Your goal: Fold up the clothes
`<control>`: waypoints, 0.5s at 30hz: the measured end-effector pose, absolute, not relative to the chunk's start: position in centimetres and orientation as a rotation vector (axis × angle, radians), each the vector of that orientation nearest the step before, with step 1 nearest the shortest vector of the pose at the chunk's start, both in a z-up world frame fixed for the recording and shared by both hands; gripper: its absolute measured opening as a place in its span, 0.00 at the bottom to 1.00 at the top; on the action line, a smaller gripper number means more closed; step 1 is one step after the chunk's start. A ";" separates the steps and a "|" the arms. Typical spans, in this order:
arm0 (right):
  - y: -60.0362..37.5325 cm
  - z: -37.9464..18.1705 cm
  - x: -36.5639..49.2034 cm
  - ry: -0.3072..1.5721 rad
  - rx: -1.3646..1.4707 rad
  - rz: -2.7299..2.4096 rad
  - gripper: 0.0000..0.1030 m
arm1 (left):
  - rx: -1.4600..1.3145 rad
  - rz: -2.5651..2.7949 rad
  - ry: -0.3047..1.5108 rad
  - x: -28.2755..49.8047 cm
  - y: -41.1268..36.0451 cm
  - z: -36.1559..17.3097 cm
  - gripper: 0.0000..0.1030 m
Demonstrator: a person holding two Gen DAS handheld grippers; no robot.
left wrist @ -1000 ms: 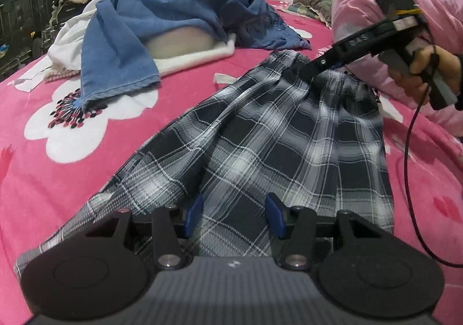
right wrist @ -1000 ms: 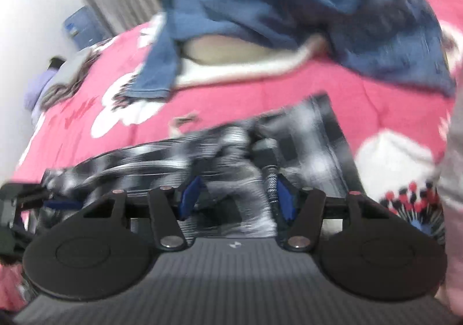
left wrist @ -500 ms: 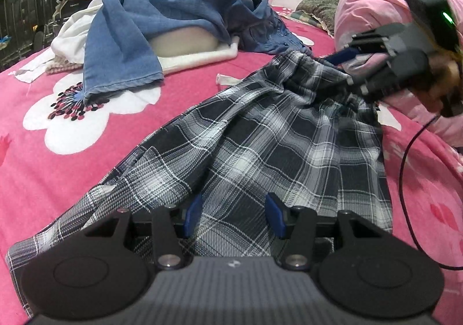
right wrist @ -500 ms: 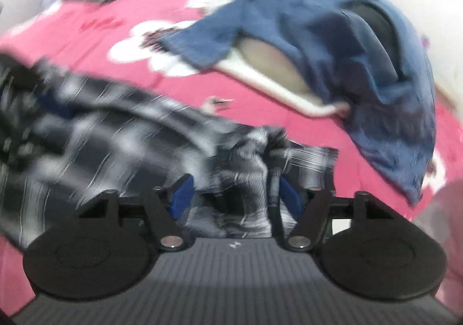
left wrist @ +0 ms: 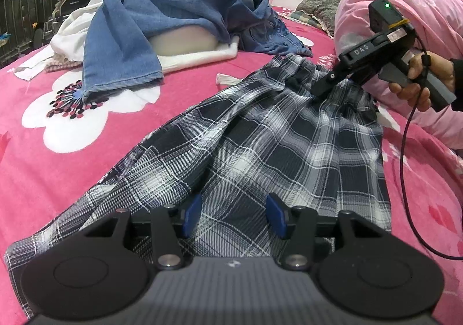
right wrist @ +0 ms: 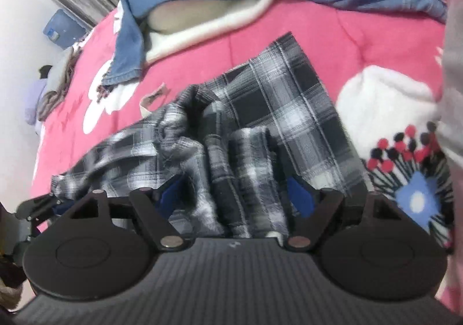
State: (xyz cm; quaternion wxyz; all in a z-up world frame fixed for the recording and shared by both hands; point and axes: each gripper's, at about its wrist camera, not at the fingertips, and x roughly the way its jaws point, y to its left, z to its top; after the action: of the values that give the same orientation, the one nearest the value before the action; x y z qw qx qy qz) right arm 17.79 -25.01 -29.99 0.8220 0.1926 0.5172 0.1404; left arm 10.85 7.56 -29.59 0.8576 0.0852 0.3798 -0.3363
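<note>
Right, left wrist view first: our left gripper (left wrist: 233, 215) has its jaws half spread over the leg end of the plaid trousers (left wrist: 260, 145). Cloth lies flat under and between the blue pads (left wrist: 191, 215), but we can't tell whether they press it. The trousers run straight ahead from the claw, across the pink bedspread (left wrist: 58, 151). At the far end our right gripper (left wrist: 318, 95) noses down into the bunched waistband. Beyond sits the blue denim pile (left wrist: 173, 21), off to the left.

Right wrist view: right gripper (right wrist: 231, 197) jaws have just been opening and now stand wide, with waistband folds bunched between the pads, not pinched. Past the claw the trousers (right wrist: 277, 99) spread out flat.

To do it well, we judge: close on the whole waistband, not one pleat. Left should grab both hems together. Then we lift both ends evenly so the fold lands square.
</note>
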 end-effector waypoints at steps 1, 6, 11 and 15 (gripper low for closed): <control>-24.9 -29.9 18.0 1.099 0.421 0.318 0.71 | 0.177 -0.707 0.798 10.9 7.6 -29.6 0.50; -23.8 -28.9 18.2 1.077 0.371 0.304 0.19 | 0.167 -0.709 0.799 10.9 7.6 -29.6 0.51; -22.6 -25.5 16.9 0.959 0.253 0.274 0.15 | 0.140 -0.713 0.801 11.0 7.7 -29.0 0.51; -24.1 -23.6 17.4 0.893 0.213 0.224 0.15 | 0.132 -0.727 0.784 11.1 7.6 -28.3 0.51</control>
State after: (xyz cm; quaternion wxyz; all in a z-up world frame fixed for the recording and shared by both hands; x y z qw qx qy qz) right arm 17.40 -24.05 -23.56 0.8905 0.1026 0.4300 0.1076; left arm 11.07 7.58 -28.27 0.8585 0.0629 0.3731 -0.3462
